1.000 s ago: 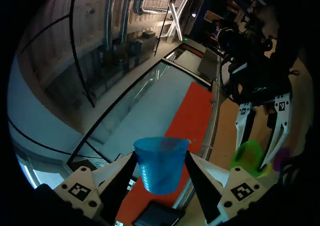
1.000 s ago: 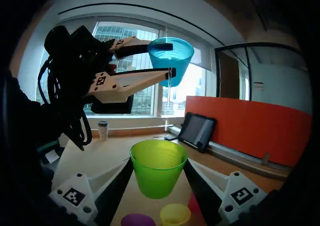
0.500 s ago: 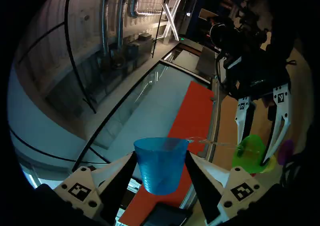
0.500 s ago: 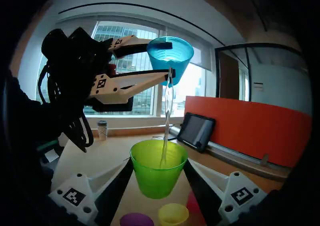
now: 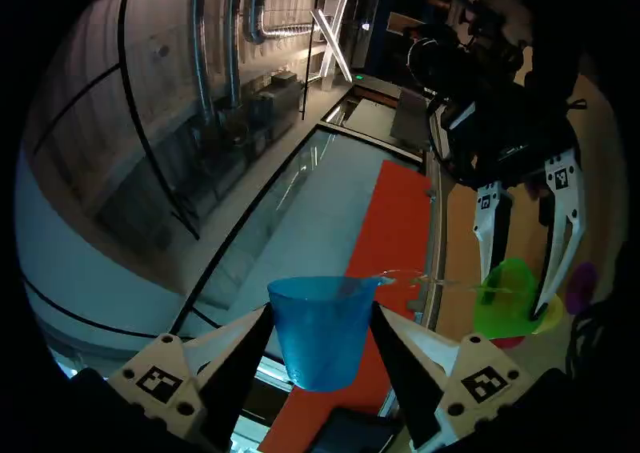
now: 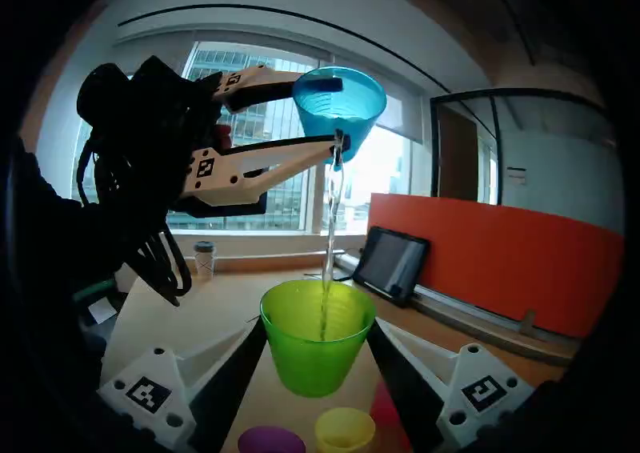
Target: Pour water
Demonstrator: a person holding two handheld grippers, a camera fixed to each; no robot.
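Water (image 6: 328, 245) is now poured in a thin stream, where a second ago only drops were seen, from the tilted blue cup (image 6: 354, 113) down into the green cup (image 6: 318, 365). The blue cup is clamped high up by the left gripper (image 5: 322, 315). The green cup is gripped upright by the right gripper (image 6: 318, 325) above the tabletop (image 6: 184, 309), near a yellow cup (image 6: 344, 429) and a purple cup (image 6: 270, 440).
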